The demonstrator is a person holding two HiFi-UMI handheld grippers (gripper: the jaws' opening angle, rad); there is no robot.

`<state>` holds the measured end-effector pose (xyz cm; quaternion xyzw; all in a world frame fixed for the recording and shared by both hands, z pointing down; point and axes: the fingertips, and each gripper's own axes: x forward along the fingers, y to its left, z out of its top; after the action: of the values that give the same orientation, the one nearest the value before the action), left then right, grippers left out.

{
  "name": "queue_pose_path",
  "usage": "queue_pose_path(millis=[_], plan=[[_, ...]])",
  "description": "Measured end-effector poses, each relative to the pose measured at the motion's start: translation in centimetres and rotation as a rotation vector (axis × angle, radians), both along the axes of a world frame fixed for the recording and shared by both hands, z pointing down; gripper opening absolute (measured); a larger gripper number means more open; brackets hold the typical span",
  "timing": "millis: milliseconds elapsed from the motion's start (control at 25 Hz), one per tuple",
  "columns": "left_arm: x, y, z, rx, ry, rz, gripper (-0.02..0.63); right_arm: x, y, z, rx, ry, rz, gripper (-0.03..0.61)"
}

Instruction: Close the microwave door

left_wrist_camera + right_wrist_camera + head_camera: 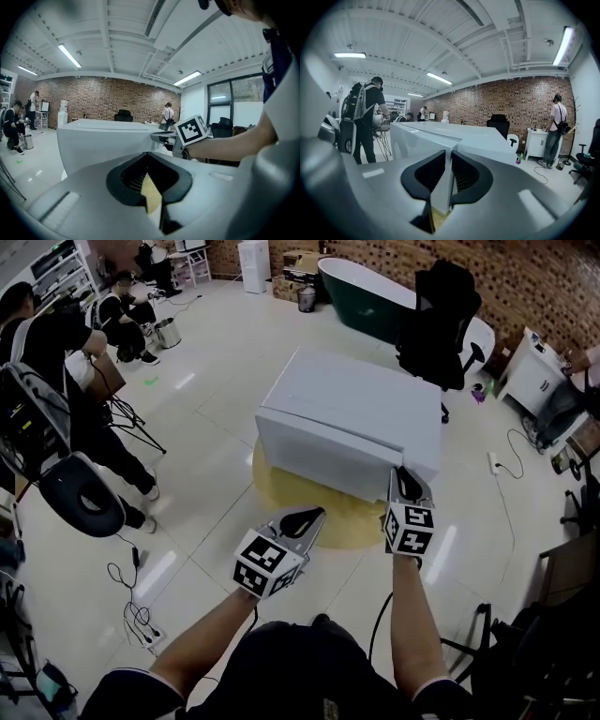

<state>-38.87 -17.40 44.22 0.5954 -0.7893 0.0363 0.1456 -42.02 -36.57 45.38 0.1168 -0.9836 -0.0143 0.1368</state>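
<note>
From where I sit, the job looks close to done. The big white box-shaped microwave (361,413) stands on a round yellow mat (281,491) on the pale tiled floor (216,362). Its flat white front panel (323,457) lies flush, or very nearly so, with the body: I see no dark cavity and no door swung out. Whether the latch has caught I cannot tell. What may be left, I judge, is one last firm press and then backing away.

My right gripper (405,473) has its tips at the near right corner of that panel, touching or just beside it. In the right gripper view its black fingers (423,174) are clenched to a thin slit and grasp nothing; the white corner edge shows behind them through the slit. My left gripper (311,516) hangs lower and to the left, over the mat's rim and apart from the microwave. Its fingers (126,180) are likewise clenched and empty.

The floor on my side is open. I would mind the sharp top corner beside the right tips and the black office chair (441,310) close behind the microwave. The people (56,343) are well off to the left, and a black cable (131,601) lies on the floor at my left.
</note>
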Motion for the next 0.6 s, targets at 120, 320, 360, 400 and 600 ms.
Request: queue_pose_path(millis=[120,320,360,400,600], plan=[[0.1,-0.1,0.1,-0.002,0.005,0.003,0.012,0.2,0.0,-0.1,0.032,0.002,0.022,0.067],[0.4,-0.5,0.2,-0.002,0.009,0.015,0.012,1.7,1.7,1.0,-0.007,0.029,0.02,0.106],[0.5,-0.6,0.2,-0.003,0.01,0.018,0.012,1.8,2.3,1.3,-0.021,0.034,0.005,0.061],[0.5,-0.7,0.3,-0.003,0.01,0.021,0.012,1.7,2.9,1.6,-0.033,0.038,-0.013,0.005],[0.9,-0.2,0.3,-0.01,0.003,0.017,0.012,1.0,3.2,1.3,-0.037,0.02,-0.036,0.002]])
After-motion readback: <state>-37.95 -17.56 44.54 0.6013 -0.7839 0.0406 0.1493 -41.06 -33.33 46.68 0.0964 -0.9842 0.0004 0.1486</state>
